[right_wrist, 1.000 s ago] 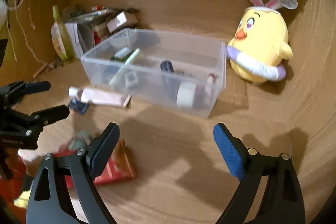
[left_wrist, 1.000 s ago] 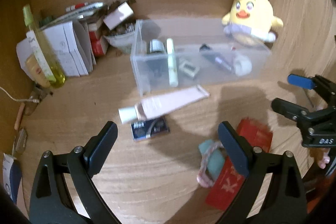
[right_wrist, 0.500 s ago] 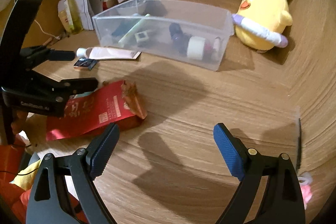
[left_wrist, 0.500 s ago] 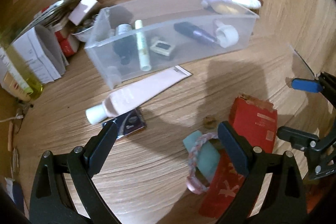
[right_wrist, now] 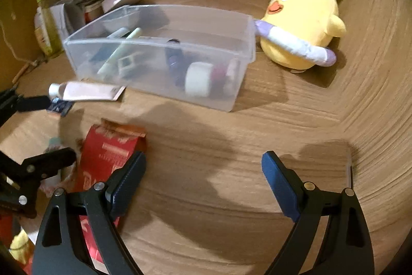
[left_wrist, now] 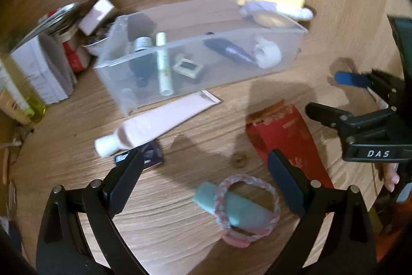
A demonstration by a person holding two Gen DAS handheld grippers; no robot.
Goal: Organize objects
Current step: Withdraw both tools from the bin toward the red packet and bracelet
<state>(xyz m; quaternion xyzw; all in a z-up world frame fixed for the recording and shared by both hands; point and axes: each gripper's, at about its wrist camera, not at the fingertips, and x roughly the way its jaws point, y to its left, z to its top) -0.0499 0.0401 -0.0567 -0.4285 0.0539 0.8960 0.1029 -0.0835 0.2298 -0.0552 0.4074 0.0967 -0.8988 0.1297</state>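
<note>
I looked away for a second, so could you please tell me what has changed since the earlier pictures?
Both open grippers have dipped toward the desk: the left gripper now frames the braided band on the teal tube, the right gripper sits beside the red packet. Nothing was grasped or released; the clear bin stayed put.

Warm, dim indoor light is falling on the wooden table (left_wrist: 195, 197), seemingly from above. Broad soft shadows are lying across the table's middle (right_wrist: 195, 135) in the right wrist view. The fisheye lenses are bending the wood grain, and black vignetting is closing the corners. Motion blur is softening the clear bin (left_wrist: 206, 61) and the clutter (left_wrist: 64, 48) at far left.
</note>
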